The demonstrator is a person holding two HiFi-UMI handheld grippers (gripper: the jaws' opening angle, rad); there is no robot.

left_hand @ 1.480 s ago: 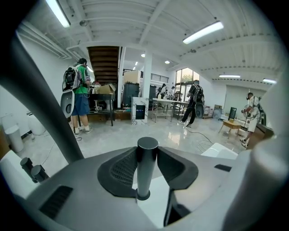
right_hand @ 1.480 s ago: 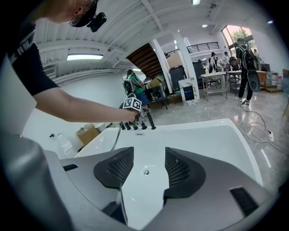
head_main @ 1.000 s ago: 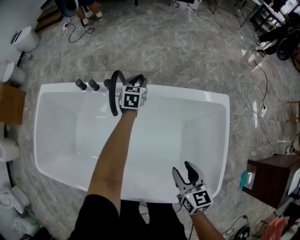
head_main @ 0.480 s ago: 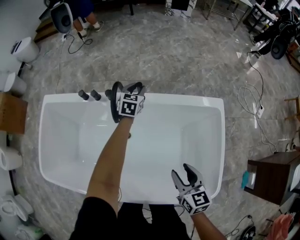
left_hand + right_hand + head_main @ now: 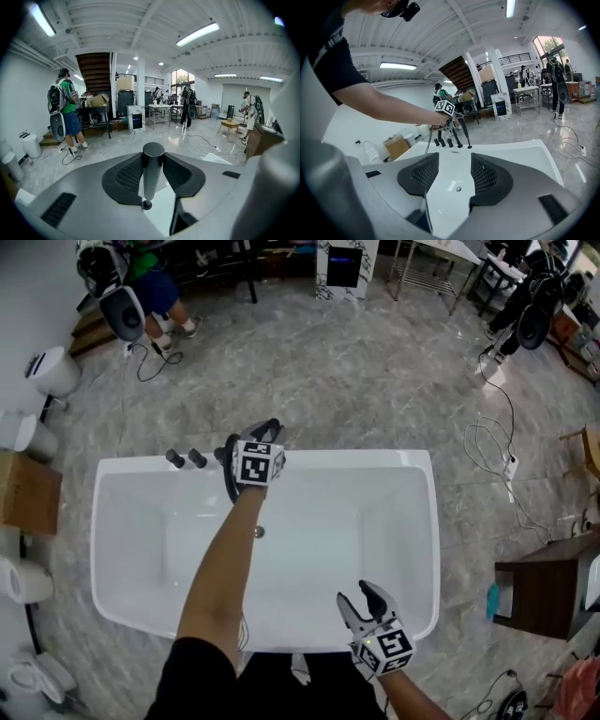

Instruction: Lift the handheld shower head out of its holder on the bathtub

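Left side first: tap knobs (image 5: pixel 175 458) are sitting on the bathtub's (image 5: pixel 375 458) far rim, just left of the left gripper (image 5: pixel 258 437), with the black hose (image 5: pixel 228 479) looping down on that gripper's left, into the tub. The left gripper is clamping the handheld shower head (image 5: pixel 152 173): in the left gripper view the dark cylindrical handle is standing between both pads, long axis upright and crosswise to the jaws, its lower end with the small hose fitting showing below the pads. That end is looking free over white tub surface, so I'm reading the head as out or nearly out of its holder. I can't pick out the holder itself. Key relation: the shower head is already inside the left jaws, and the holder should be lying straight below them along the handle's axis, so whatever clearance is left is going vertical, no sideways pull against the hose. The left forearm (image 5: pixel 225 559) is reaching straight across the tub over the drain (image 5: pixel 259 532), gripper pitched down. The right gripper (image 5: pixel 354 592) is hovering over the near rim, well apart from the shower head, jaws standing apart with nothing between them, pointing across the tub toward the left one. The left hand is far nearer, and the right one is idling.
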